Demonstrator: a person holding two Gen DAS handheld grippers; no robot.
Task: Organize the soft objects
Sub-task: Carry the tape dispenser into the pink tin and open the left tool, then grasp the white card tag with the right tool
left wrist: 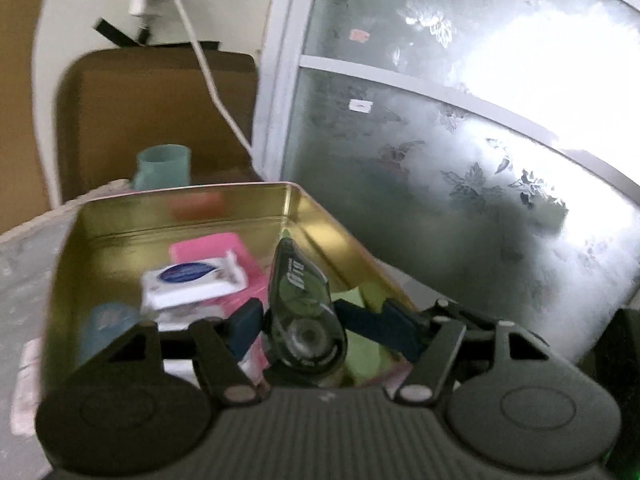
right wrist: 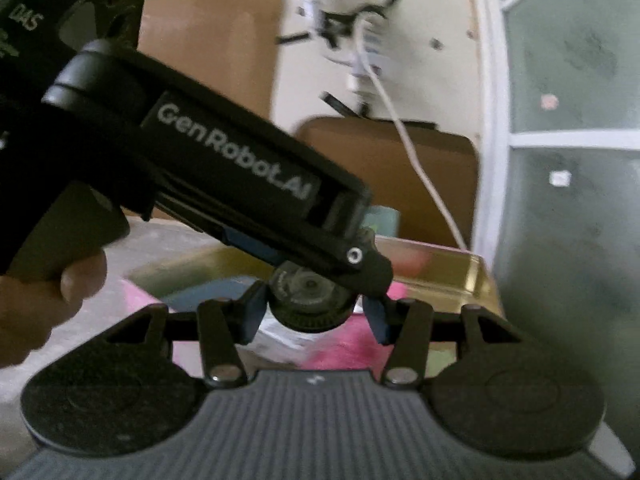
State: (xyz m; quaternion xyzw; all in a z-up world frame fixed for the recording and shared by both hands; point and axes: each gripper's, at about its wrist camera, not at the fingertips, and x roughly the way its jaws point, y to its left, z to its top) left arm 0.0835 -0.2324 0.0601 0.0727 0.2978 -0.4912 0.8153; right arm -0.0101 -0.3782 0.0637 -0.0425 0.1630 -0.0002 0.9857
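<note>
**Kid 1:** Tissue pack [left wrist: 196, 282], where is it?

**Kid 2:** It lies inside the gold tin [left wrist: 180, 204], on top of a pink pack [left wrist: 216, 246]. The tin sits at the far edge of the surface [left wrist: 24, 264], with a teal cup [left wrist: 162, 166] behind it.

**Kid 1:** What else is in the tin?

**Kid 2:** Something blue [left wrist: 106, 320] in the near left corner and something green [left wrist: 360, 344] on the right. Both are too blurry to name.

**Kid 1:** What about the fingers?

**Kid 2:** A dark tape roller [left wrist: 300, 280] stands between the fingers of the left gripper [left wrist: 300, 312]. One finger touches it. I cannot tell if the other one does. The right gripper [right wrist: 314, 312] has its fingers narrow, pinching the roller's round end. The left gripper covers part of that side.

**Kid 1:** Is a person there?

**Kid 2:** Only a hand [right wrist: 36, 308], cut off at the left edge of the picture.
</note>
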